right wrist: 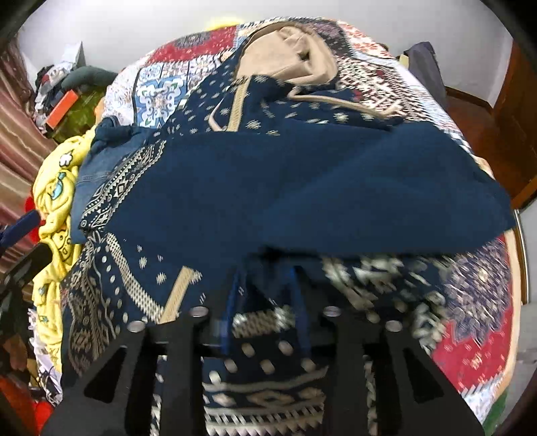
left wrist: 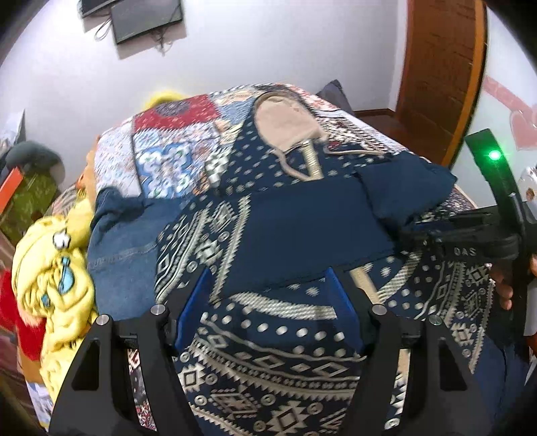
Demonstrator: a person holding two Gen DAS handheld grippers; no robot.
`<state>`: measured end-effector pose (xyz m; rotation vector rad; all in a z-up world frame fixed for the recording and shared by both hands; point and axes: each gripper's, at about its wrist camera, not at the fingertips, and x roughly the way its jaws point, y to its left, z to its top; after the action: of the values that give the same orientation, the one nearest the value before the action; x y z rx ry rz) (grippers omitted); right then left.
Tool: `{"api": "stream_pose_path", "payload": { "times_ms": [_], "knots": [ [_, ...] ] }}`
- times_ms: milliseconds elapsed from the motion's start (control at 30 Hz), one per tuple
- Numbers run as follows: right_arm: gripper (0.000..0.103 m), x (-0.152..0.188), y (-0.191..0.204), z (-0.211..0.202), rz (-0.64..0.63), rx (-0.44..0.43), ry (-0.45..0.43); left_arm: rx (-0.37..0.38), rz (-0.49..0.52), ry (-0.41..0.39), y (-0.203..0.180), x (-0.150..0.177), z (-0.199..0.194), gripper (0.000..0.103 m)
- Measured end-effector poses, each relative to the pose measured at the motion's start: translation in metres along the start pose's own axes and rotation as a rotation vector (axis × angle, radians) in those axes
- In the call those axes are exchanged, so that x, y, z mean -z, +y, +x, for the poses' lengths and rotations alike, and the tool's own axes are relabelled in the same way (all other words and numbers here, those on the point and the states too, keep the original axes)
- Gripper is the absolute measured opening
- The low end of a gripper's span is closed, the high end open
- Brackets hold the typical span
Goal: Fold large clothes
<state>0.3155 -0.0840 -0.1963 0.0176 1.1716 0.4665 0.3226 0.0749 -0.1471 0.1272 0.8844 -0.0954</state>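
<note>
A large navy hoodie with a cream geometric pattern lies spread on the bed, its beige-lined hood at the far end. A plain navy sleeve is folded across its chest; it also shows in the right wrist view. My left gripper is open, its blue-padded fingers wide apart just above the patterned cloth. My right gripper has its fingers close together with sleeve cloth between them. It appears in the left wrist view at the right.
A patchwork bedspread covers the bed. Jeans and a yellow cartoon garment lie at the left. A wooden door stands at the right, and a dark screen hangs on the wall.
</note>
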Motion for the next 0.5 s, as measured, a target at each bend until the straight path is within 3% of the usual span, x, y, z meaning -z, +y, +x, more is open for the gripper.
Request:
{"api": "stream_pose_path", "payload": {
  "times_ms": [67,200,333,500],
  "knots": [
    [0.046,0.007,-0.011,-0.016,0.013,-0.006,-0.031,0.014,0.029,-0.013,-0.016,-0.011,-0.002,0.069],
    [0.046,0.018,-0.040,-0.054,0.040,0.037,-0.115,0.078,0.082,-0.035,-0.052,-0.039,0.001,0.069],
    [0.047,0.032,-0.075,-0.089,0.052,0.166,-0.191,0.157,0.154,-0.036,-0.101,-0.070,0.012,0.069],
    [0.047,0.048,-0.110,-0.109,0.077,0.303,-0.235,0.197,0.281,-0.009,-0.170,-0.095,0.044,0.069]
  ]
}}
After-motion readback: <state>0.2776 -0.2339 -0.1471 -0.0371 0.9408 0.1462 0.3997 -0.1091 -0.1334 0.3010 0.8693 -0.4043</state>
